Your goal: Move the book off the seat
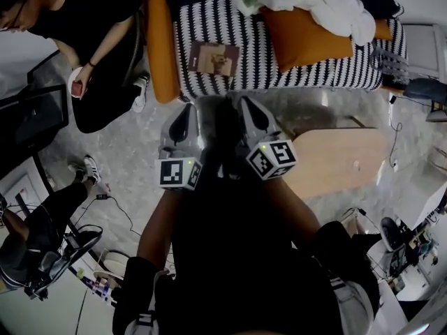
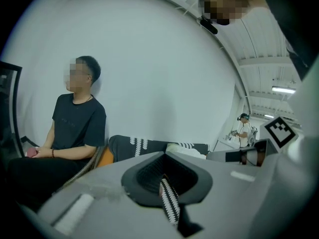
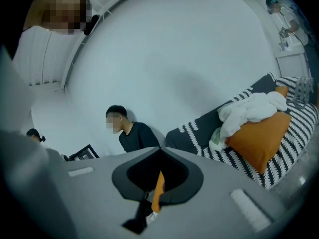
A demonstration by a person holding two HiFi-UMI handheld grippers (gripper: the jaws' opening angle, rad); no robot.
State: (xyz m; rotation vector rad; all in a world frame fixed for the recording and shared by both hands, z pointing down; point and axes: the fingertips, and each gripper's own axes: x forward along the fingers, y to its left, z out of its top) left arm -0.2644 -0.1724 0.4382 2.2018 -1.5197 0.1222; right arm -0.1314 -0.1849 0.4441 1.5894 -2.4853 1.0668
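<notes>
Recording lab dressed as a lounge: striped sofa (image 1: 244, 75) ahead of the left gripper (image 1: 190, 110); floor cables (image 1: 119, 211) and a seated onlooker (image 1: 98, 26) to its left.

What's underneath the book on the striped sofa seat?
The book lies flat on the black-and-white striped seat, near the orange side cushion. Only striped fabric shows around it; whatever sits directly beneath the book is covered.

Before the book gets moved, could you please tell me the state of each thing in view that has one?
Book: closed, lying flat on the striped seat, untouched.
Left gripper: jaws shut, empty, apart from the book.
Right gripper: jaws shut, empty, apart from the book.
Orange cushion: resting on the seat, partly under the white cloth.
White cloth: crumpled, heaped over the cushion.
</notes>
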